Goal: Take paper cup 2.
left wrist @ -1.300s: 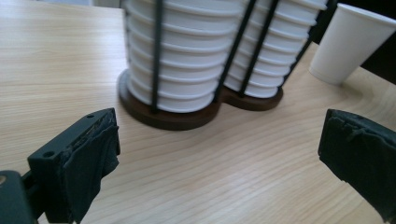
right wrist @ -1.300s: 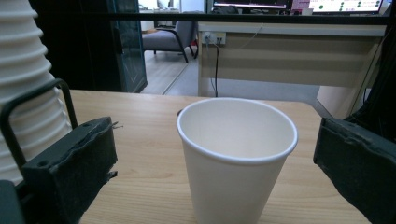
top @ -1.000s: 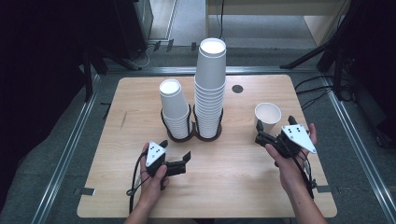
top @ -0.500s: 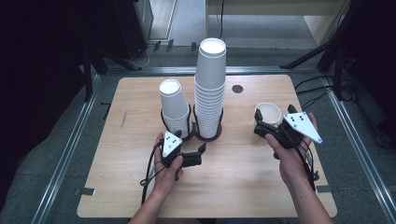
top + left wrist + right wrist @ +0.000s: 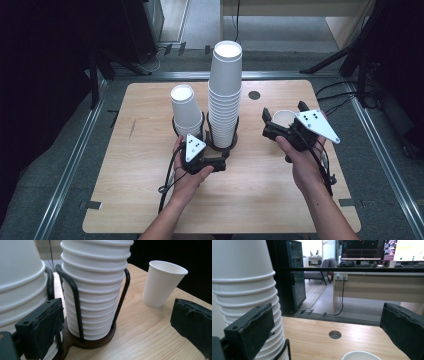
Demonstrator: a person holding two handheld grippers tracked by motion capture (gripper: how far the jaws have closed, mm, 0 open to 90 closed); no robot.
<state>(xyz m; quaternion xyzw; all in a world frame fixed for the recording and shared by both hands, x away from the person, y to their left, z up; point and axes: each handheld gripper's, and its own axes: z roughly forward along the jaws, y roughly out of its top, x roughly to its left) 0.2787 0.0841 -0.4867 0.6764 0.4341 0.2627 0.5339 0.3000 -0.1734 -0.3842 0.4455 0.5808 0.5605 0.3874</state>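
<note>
on the wooden tabletop (image 5: 125, 200) stand 2 stacks of white paper cups in a dark wire holder (image 5: 220, 145): a tall stack (image 5: 225, 95) and a shorter stack (image 5: 186, 111) to its left. the left hand-held gripper (image 5: 220, 163) lies low on the tabletop, just in front of the holder, and its jaws are open with nothing between them. in the left gripper view the base of the tall stack (image 5: 93, 290) is between the 2 black jaws, very near, and a single paper cup (image 5: 162, 282) stands upright farther to the right. the right hand-held gripper (image 5: 284, 114) is held at this single cup (image 5: 285, 117), on the right part of the tabletop; its jaws are wide apart, 1 on each side of the cup, and i cannot tell if they touch it. in the right gripper view only the rim of the cup (image 5: 359, 355) shows at the bottom, between the open jaws, and a round hole (image 5: 335, 334) in the tabletop is behind it.
</note>
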